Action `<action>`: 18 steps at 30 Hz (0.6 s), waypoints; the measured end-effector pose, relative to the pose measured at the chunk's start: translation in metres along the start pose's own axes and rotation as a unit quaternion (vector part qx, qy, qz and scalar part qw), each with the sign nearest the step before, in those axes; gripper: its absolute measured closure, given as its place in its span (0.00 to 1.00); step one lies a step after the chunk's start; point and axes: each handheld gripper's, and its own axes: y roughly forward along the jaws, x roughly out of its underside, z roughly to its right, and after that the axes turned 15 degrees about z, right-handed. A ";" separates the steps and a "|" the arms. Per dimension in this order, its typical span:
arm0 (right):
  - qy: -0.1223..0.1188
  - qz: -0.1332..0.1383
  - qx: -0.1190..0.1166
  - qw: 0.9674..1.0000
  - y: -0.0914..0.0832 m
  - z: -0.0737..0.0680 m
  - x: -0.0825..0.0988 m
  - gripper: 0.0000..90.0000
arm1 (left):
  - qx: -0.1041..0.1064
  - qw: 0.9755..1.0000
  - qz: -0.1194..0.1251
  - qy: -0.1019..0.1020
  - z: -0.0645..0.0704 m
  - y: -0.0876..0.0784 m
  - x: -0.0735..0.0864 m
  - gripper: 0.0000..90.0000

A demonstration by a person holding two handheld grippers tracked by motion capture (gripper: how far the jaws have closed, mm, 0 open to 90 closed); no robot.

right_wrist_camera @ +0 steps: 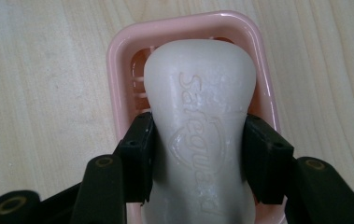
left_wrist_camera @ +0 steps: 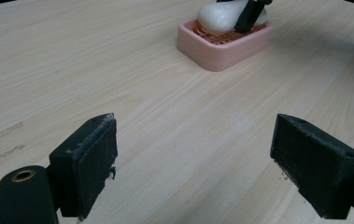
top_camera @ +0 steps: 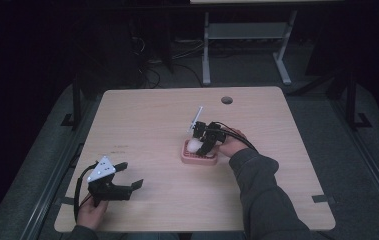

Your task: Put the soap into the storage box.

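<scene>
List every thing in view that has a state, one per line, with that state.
Soap: gripped at its sides by the right gripper, over the dish, one end raised.
Dish: upright on the table, under the soap.
Right gripper: shut on the soap.
Left gripper: open, holding nothing, jaws wide apart over bare table.
Table: bare but for the dish.
</scene>
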 end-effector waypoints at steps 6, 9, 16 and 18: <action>0.001 -0.008 -0.004 1.000 0.006 0.000 0.001 0.54 | 0.000 1.000 -0.002 0.002 0.000 0.000 0.000 0.16; 0.004 -0.010 -0.005 1.000 0.007 0.001 0.001 0.54 | 0.000 1.000 -0.001 0.002 0.000 0.000 0.000 0.16; 0.007 -0.008 -0.008 1.000 0.009 0.002 0.002 0.54 | 0.000 1.000 0.000 0.002 0.000 0.000 0.000 0.16; 0.006 -0.005 -0.008 1.000 0.009 0.002 0.003 0.54 | 0.000 1.000 0.001 0.000 0.000 0.000 0.000 0.16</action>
